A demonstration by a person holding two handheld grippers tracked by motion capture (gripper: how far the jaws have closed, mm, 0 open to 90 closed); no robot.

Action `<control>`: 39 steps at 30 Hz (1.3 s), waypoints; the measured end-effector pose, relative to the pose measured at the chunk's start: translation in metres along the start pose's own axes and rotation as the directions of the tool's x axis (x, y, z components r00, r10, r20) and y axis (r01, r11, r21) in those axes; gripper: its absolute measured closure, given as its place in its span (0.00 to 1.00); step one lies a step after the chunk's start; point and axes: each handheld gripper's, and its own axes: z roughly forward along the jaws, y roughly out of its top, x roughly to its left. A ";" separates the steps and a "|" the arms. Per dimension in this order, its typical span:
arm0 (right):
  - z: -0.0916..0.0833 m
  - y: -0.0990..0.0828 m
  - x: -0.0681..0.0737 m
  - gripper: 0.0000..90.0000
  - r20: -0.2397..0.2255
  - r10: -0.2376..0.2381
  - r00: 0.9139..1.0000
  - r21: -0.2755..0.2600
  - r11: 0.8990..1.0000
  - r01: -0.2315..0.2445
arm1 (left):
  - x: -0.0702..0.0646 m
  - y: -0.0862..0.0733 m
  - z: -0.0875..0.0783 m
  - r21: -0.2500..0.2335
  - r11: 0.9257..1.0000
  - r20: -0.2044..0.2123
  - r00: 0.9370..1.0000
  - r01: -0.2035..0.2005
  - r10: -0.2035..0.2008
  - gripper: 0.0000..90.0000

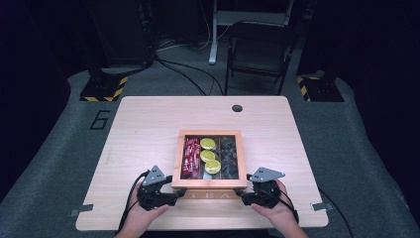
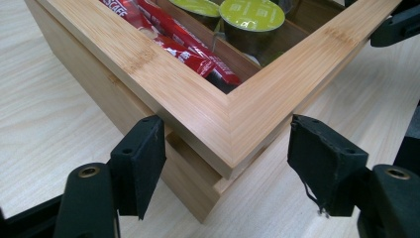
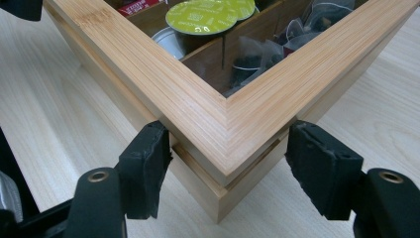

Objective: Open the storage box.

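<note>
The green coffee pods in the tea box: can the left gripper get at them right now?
Probably not: the left gripper straddles the tea box corner, and a glass-paned lid seems to cover the green pods.

Black left gripper point(image 1: 179, 193) and right gripper point(image 1: 241, 194) carry grey triangular plates, trailing cables.

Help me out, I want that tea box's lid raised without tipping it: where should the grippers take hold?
Grip the wooden lid frame at its two near corners, left gripper and right gripper coming from the person's side. The frame overhangs the base there, probably giving the pads an edge.
</note>
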 end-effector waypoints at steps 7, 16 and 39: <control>-0.001 0.001 0.000 0.38 0.002 0.003 1.000 -0.008 1.000 -0.003 | -0.002 0.001 -0.001 -0.009 1.000 -0.039 0.999 -0.030 0.029 0.40; -0.003 0.002 0.001 0.43 0.014 0.024 1.000 -0.033 0.999 -0.023 | -0.006 0.003 -0.004 -0.034 0.999 -0.081 0.996 -0.033 0.031 0.40; -0.012 0.015 -0.003 0.49 0.043 0.038 0.998 -0.097 0.995 -0.034 | -0.008 0.020 -0.019 -0.099 0.994 -0.117 0.992 -0.056 0.044 0.40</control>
